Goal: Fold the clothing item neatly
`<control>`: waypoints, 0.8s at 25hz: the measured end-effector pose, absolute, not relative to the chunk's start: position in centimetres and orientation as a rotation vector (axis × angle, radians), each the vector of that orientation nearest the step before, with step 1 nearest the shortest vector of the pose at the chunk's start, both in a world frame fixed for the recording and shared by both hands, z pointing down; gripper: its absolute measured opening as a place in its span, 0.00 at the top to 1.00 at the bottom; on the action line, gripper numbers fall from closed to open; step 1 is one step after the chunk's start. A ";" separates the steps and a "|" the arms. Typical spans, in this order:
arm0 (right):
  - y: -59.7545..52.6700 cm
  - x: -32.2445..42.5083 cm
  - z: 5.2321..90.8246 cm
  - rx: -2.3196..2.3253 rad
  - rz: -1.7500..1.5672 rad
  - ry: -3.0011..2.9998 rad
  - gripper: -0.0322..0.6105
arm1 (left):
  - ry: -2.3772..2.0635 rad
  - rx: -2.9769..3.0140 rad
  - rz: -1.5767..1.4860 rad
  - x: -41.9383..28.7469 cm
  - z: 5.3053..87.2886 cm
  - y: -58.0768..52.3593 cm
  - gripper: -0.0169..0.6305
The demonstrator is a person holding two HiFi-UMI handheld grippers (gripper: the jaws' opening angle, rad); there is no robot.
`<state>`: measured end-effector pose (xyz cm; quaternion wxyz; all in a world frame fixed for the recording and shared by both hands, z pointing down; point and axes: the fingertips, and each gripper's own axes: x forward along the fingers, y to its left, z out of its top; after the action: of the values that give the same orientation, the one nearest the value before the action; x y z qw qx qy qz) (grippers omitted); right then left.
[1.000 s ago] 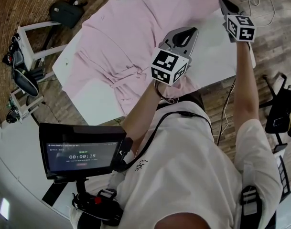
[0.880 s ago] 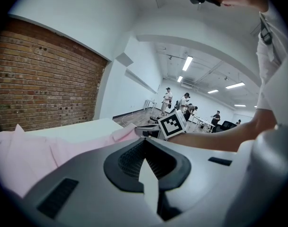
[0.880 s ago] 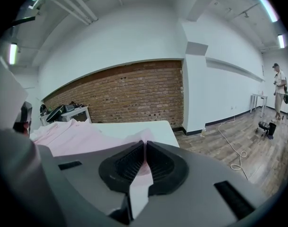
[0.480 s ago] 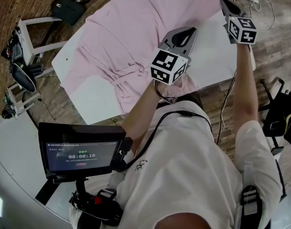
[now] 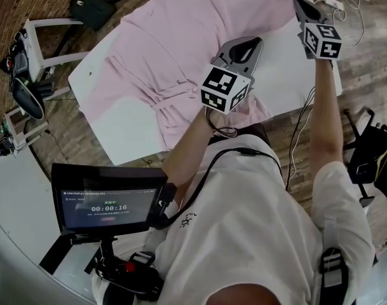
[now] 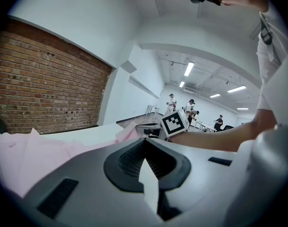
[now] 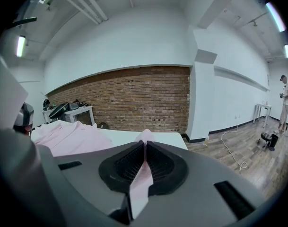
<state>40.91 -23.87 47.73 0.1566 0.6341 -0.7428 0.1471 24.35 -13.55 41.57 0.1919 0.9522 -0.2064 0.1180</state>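
Observation:
A pink shirt (image 5: pixel 174 43) lies spread across the white table (image 5: pixel 117 126). My left gripper (image 5: pixel 247 43) hangs over the shirt's near right part. In the left gripper view its jaws (image 6: pixel 144 148) are shut on a pale strip of the cloth (image 6: pixel 149 186). My right gripper (image 5: pixel 299 5) is at the shirt's far right corner, above the table's edge. The right gripper view shows its jaws (image 7: pixel 144 148) shut on a fold of pink cloth (image 7: pixel 143 178), with the rest of the shirt (image 7: pixel 73 136) spread to the left.
A black bag (image 5: pixel 91 8) and a white stand (image 5: pixel 34 49) are on the wooden floor at left. A power strip with its cable (image 5: pixel 336 2) lies at top right, a black chair (image 5: pixel 374 151) at right. Several people (image 6: pixel 188 109) stand far off.
Both grippers have lifted a little, each still holding the shirt. The shirt's right edge has come up with them.

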 end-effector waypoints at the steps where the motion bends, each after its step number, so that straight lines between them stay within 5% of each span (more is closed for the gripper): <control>1: -24.0 40.4 47.5 1.813 0.415 -2.125 0.91 | -0.584 2.672 0.328 23.8 41.4 -13.6 0.97; 20: -23.9 34.4 45.3 1.761 0.350 -2.150 0.91 | -0.642 2.676 0.285 18.5 39.8 -12.7 0.97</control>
<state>34.39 -23.86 45.34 0.1693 0.6195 -0.7566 0.1231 18.49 -12.65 39.75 0.1864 0.9502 -0.2281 0.1013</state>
